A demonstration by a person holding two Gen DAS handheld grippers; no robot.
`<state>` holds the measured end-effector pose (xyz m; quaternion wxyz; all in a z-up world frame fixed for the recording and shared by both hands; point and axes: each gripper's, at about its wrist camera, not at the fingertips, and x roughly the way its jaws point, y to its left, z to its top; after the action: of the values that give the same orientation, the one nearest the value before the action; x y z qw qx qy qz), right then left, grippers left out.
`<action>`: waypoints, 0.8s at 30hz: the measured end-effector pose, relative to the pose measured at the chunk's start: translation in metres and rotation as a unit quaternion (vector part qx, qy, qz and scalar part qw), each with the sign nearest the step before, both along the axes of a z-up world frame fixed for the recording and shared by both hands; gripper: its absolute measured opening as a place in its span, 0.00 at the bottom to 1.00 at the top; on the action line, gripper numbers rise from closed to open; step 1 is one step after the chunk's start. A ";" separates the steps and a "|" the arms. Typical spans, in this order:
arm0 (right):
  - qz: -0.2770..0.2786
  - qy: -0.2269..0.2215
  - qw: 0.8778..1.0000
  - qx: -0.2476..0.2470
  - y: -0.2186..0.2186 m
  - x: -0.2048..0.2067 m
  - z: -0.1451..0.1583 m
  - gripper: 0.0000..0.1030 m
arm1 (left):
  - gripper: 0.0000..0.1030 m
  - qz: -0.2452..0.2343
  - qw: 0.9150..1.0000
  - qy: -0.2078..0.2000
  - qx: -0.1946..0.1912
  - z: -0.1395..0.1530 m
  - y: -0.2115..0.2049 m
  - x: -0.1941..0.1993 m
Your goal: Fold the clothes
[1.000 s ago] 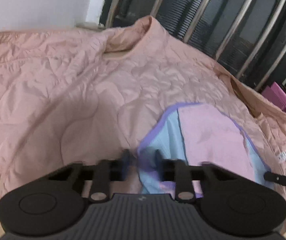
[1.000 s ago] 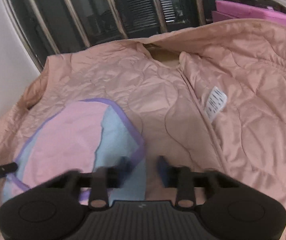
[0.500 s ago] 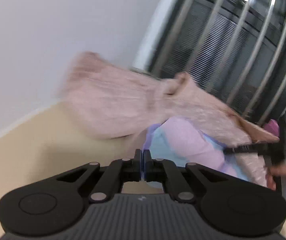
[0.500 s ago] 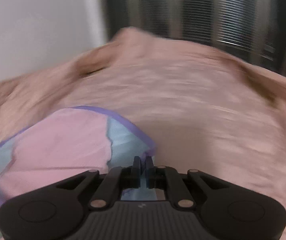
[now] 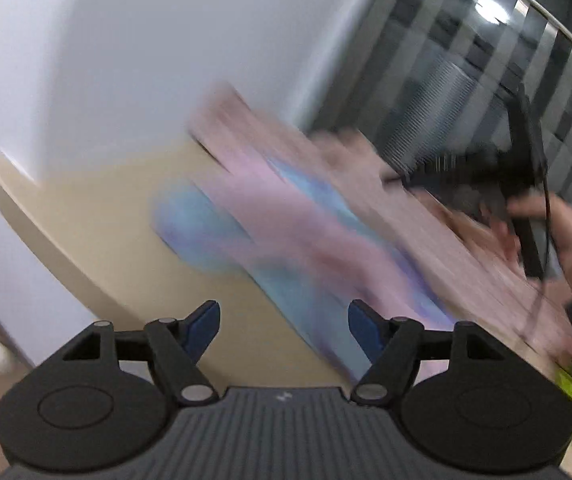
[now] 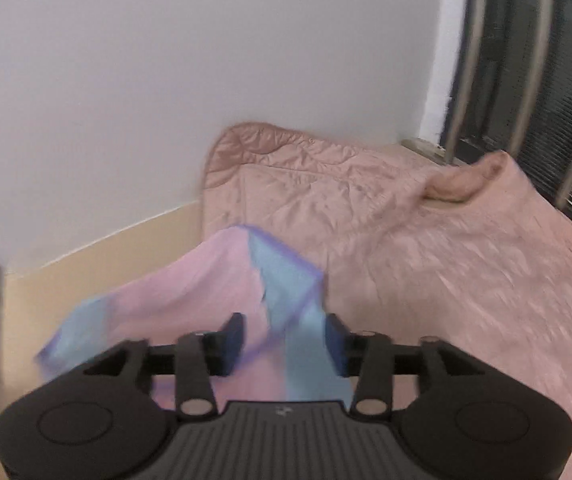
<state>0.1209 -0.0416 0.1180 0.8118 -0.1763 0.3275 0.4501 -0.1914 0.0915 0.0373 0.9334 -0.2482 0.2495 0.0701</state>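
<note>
White wall, barred window (image 6: pixel 526 80) behind beige worktop (image 5: pixel 98 232). Pink quilted jacket (image 6: pixel 426 240) spread flat toward 1 o'clock. Pink-blue cloth (image 6: pixel 214 280) lies at its near edge, loose. Left tongs (image 5: pixel 284 326) and right tongs (image 6: pixel 284 344) both gaping, empty, probably lining up for fold.

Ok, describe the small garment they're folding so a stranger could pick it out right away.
Start at the big quilted peach jacket spread below the white wall. At its near-left edge lies the small garment, just ahead of the open right gripper. It alone is pink and light blue with purple trim.
</note>
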 end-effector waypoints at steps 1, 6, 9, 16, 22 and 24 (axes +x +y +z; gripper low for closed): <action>-0.006 -0.002 1.000 0.002 -0.025 -0.010 0.003 0.58 | 0.69 -0.030 0.999 0.008 -0.016 -0.005 -0.011 0.002; -0.043 -0.005 0.998 -0.035 -0.122 -0.052 -0.018 0.58 | 0.68 -0.075 0.996 0.026 -0.031 -0.018 -0.049 0.007; -0.070 0.008 0.997 -0.033 -0.162 -0.065 -0.035 0.57 | 0.66 -0.071 0.996 0.032 -0.046 -0.022 -0.058 0.003; -0.132 0.051 0.990 -0.017 -0.188 -0.065 -0.074 0.51 | 0.28 -0.058 0.996 0.058 -0.033 -0.028 -0.075 -0.004; -0.132 0.004 0.990 -0.040 -0.172 -0.080 -0.094 0.22 | 0.03 -0.073 0.996 0.050 -0.030 -0.025 -0.083 -0.004; -0.126 -0.009 0.991 -0.048 -0.170 -0.085 -0.095 0.16 | 0.03 -0.072 0.996 0.047 -0.031 -0.027 -0.085 -0.001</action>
<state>0.0357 -0.2115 0.0234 0.8556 -0.1760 0.3613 0.3262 -0.1927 0.0070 0.0099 0.9152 -0.2549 0.3119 0.0067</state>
